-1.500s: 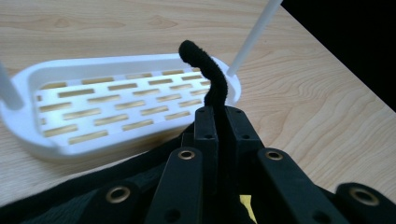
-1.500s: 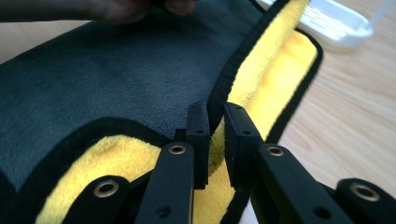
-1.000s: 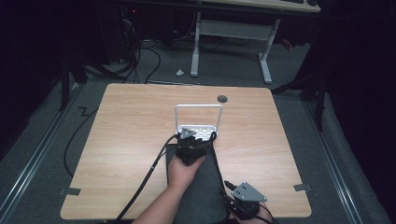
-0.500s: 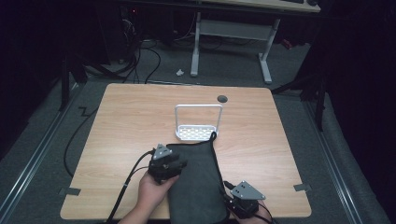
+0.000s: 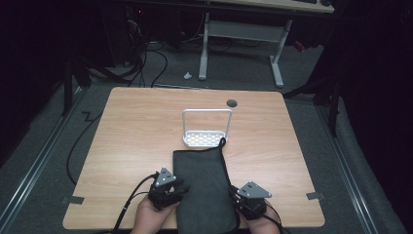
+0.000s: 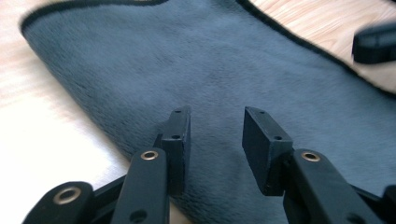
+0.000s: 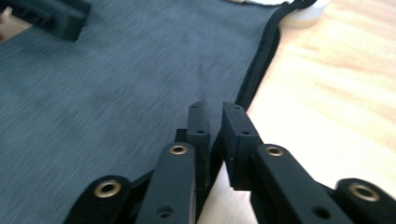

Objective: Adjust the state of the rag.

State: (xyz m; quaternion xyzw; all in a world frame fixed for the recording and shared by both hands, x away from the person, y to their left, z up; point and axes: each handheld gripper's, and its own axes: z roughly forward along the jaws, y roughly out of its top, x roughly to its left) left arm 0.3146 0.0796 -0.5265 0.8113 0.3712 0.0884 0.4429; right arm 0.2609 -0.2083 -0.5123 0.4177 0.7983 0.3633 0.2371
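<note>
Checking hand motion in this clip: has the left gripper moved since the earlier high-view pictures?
Yes. The left gripper has drawn back from the white rack toward the table's near edge, beside the dark cloth; its jaws have just been closing.

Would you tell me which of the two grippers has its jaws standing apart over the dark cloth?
The left gripper: its jaws show a clear gap above the dark cloth. The right gripper has its jaws nearly together at the cloth's edge.

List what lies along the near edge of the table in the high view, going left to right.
left gripper → dark cloth → right gripper
</note>
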